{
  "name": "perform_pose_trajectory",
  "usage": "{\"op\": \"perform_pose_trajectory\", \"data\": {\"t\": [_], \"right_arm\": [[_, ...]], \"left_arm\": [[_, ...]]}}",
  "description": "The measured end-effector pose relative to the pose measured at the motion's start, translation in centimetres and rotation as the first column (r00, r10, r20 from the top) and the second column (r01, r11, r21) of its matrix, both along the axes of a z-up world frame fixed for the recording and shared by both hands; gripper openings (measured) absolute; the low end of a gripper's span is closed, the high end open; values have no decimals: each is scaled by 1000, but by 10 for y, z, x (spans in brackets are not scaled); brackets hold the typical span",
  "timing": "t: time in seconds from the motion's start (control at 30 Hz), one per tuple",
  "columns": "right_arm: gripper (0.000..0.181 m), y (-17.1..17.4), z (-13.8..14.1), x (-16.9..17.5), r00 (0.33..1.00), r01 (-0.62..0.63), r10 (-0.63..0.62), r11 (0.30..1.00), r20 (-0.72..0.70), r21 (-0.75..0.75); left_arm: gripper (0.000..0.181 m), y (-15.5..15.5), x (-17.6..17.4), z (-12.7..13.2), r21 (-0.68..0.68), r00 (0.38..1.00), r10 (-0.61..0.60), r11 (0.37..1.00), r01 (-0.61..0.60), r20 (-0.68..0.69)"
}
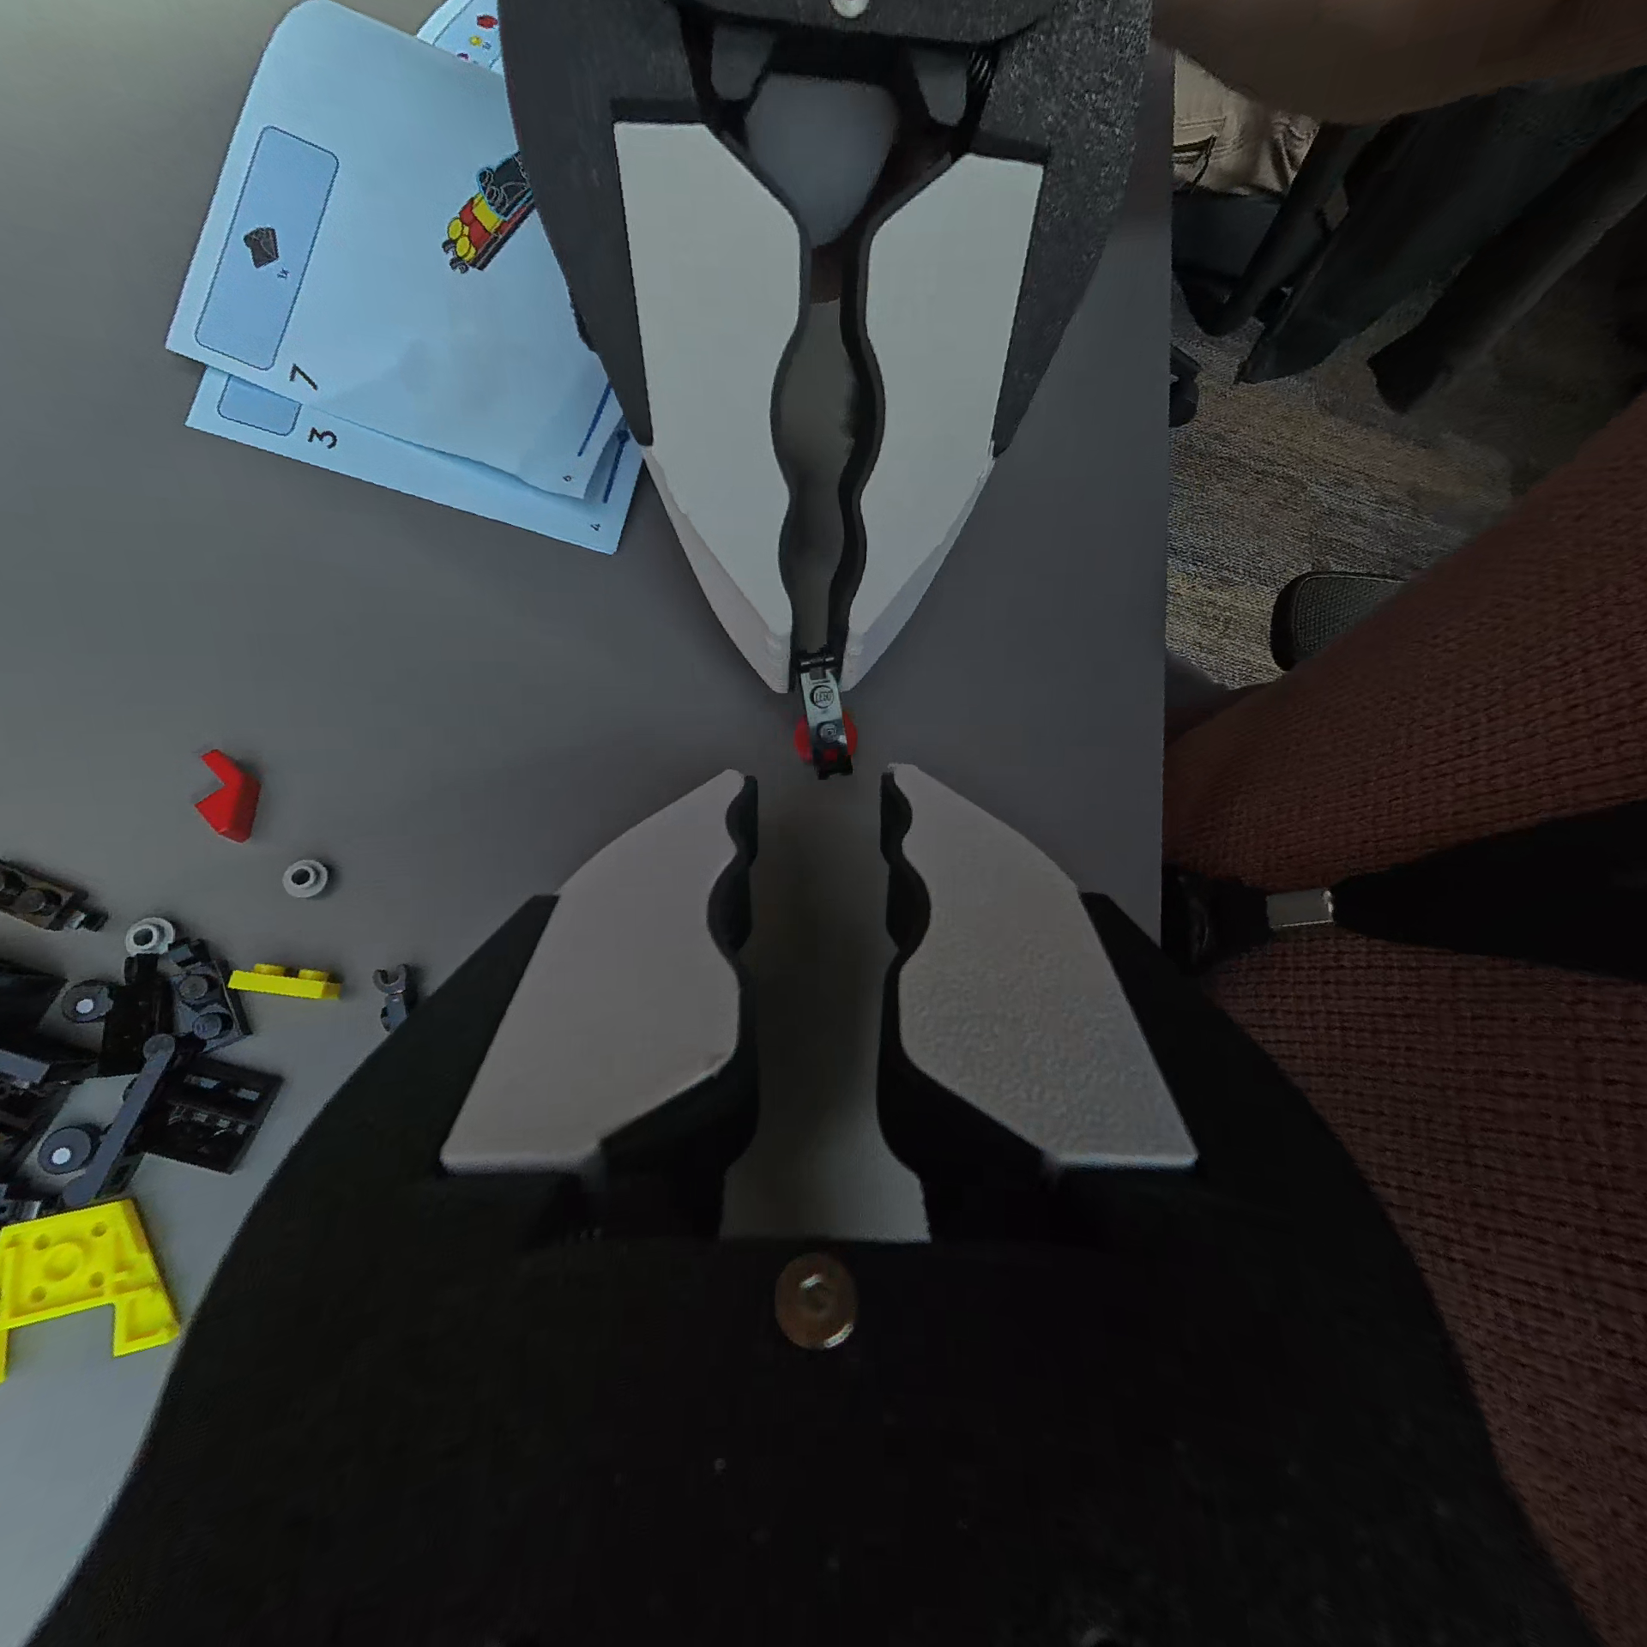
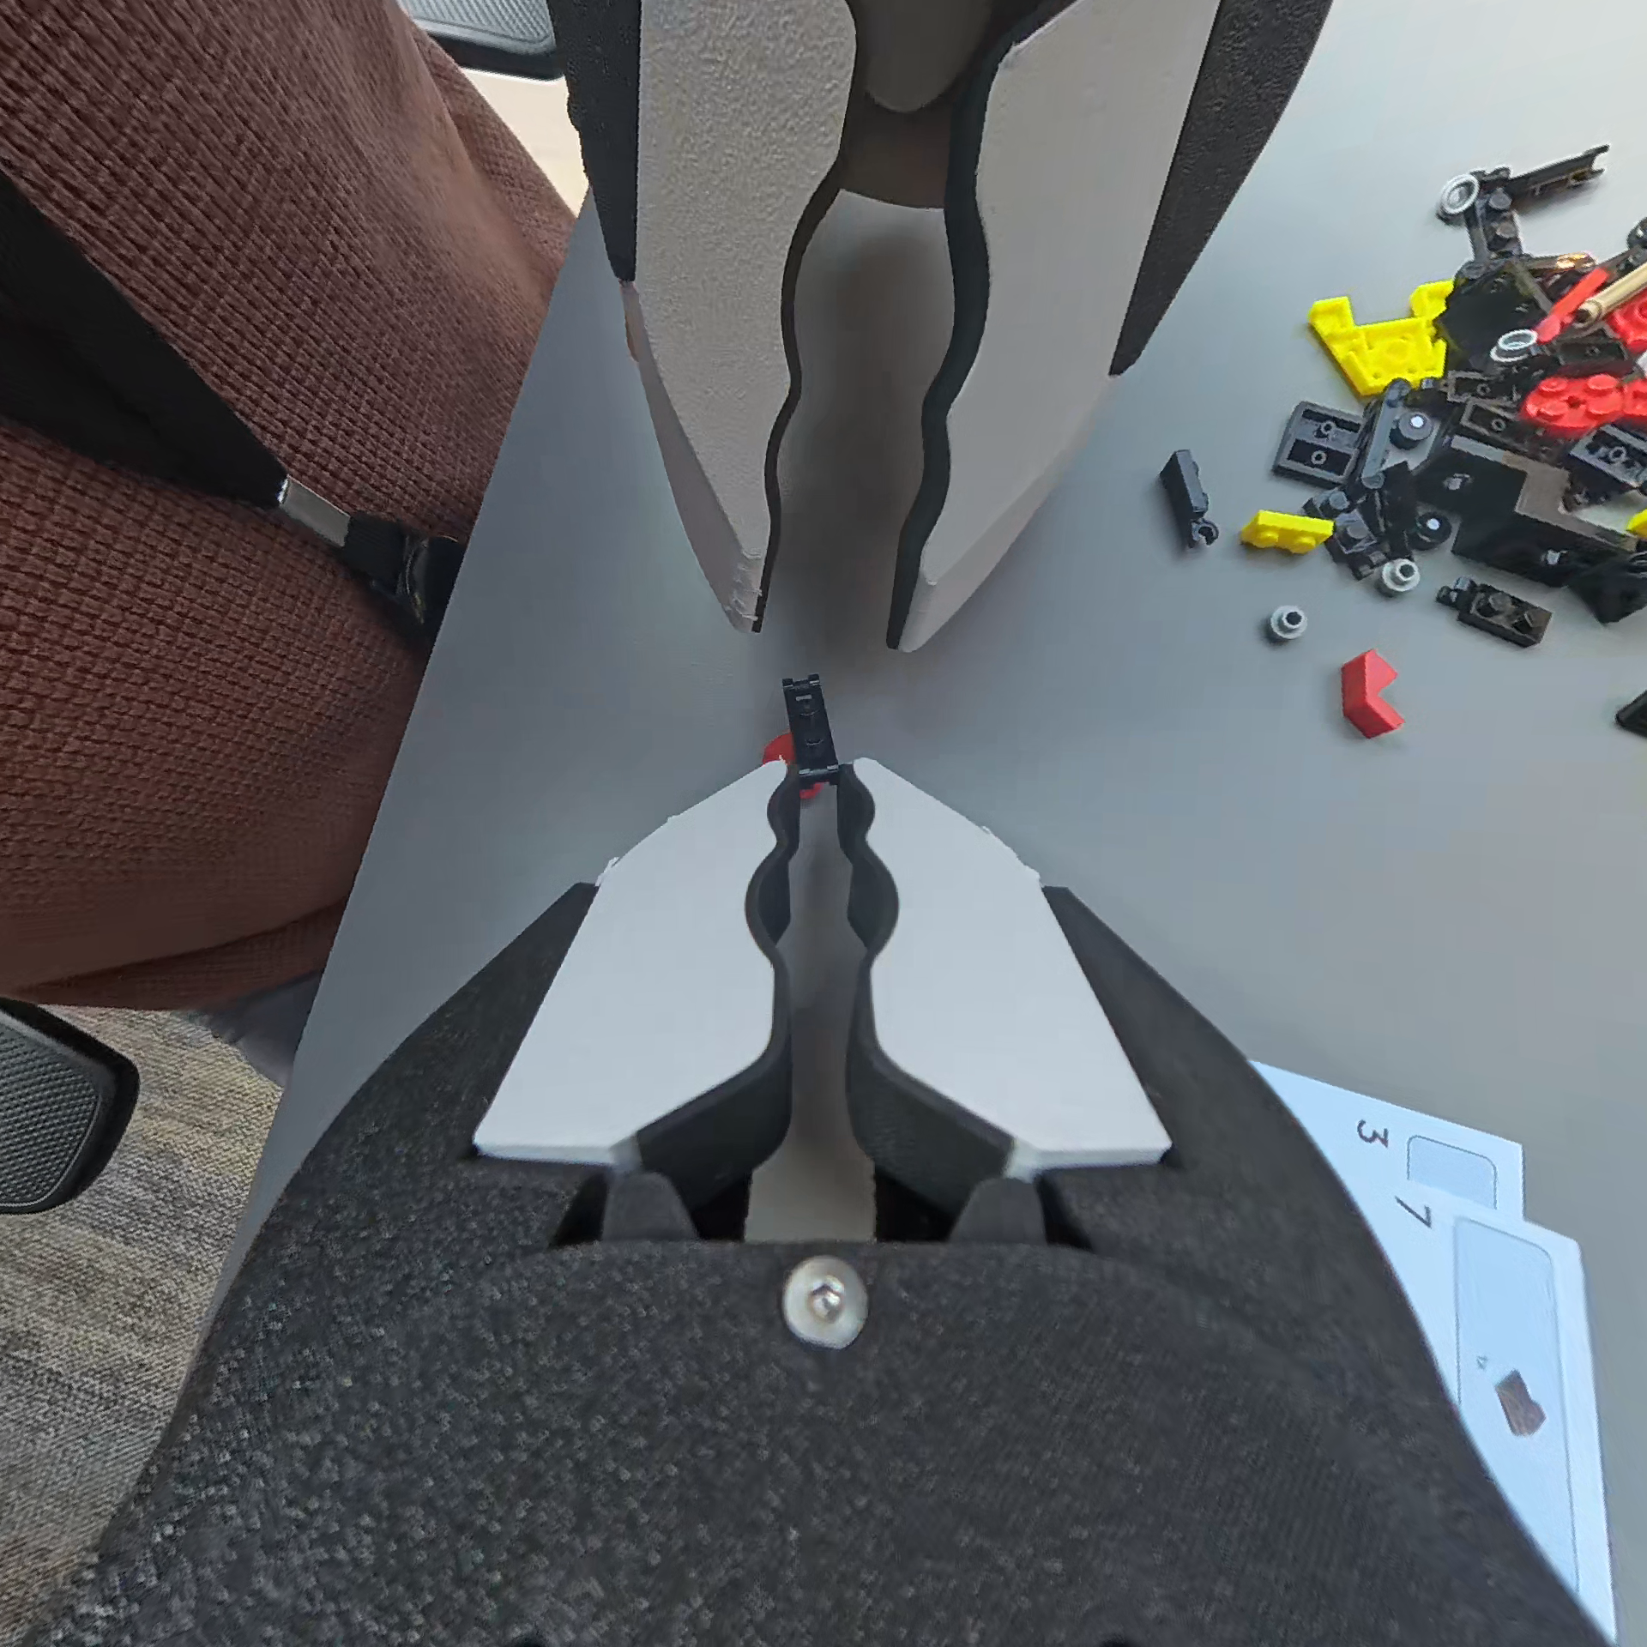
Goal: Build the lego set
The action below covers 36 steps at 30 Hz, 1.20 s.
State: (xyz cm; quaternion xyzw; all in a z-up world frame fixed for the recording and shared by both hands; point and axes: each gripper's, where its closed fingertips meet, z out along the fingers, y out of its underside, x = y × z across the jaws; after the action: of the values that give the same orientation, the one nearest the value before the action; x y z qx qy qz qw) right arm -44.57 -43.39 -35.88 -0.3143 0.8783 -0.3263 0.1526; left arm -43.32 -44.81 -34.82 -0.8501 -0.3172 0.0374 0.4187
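Note:
My right gripper (image 2: 815, 771) is shut on one end of a small black clip piece (image 2: 809, 726) that has a red round piece (image 2: 775, 749) fixed to it, held just above the grey table (image 2: 1114, 847). My left gripper (image 1: 815, 774) faces it tip to tip, open and empty, with a short gap to the piece. In the left wrist view the right gripper (image 1: 822, 682) comes in from the top, holding the black piece (image 1: 824, 713) and the red round piece (image 1: 807, 738). In the right wrist view the left gripper (image 2: 824, 633) hangs open above the piece.
A pile of loose black, yellow and red pieces (image 1: 134, 1069) (image 2: 1515, 428) lies to one side, with a red corner piece (image 1: 232, 798) (image 2: 1368, 695) and a grey round stud (image 1: 306, 878) nearer. An open instruction booklet (image 1: 383, 339) (image 2: 1470, 1292) lies on the table. A person's lap (image 1: 1426, 891) is at the table's edge.

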Motion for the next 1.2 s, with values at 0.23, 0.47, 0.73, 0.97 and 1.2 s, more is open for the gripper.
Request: {"op": "perform_pose_trajectory", "data": {"t": [0.23,0.47,0.73,0.97,1.2], "right_arm": [[7,0,-13,-2,999,-49,50,998,-21,25],[7,3,-7,-1,999,-49,49,999,-3,11],[8,5,-14,-3,1000,-10,12,999,-28,45],[8,10,-15,-3,999,14,-11,997,-51,75],[10,13,-15,-5,997,25,-17,995,-74,100]], "left_arm": [[26,4,-3,-4,-22,1000,31,999,-31,2],[26,10,-5,-1,-12,1000,24,1000,-24,3],[26,10,-4,-2,-11,1000,21,1000,-21,7],[26,9,-4,-5,-11,1000,15,1000,-15,11],[27,14,-5,-7,-15,1000,-10,1000,10,11]]}}
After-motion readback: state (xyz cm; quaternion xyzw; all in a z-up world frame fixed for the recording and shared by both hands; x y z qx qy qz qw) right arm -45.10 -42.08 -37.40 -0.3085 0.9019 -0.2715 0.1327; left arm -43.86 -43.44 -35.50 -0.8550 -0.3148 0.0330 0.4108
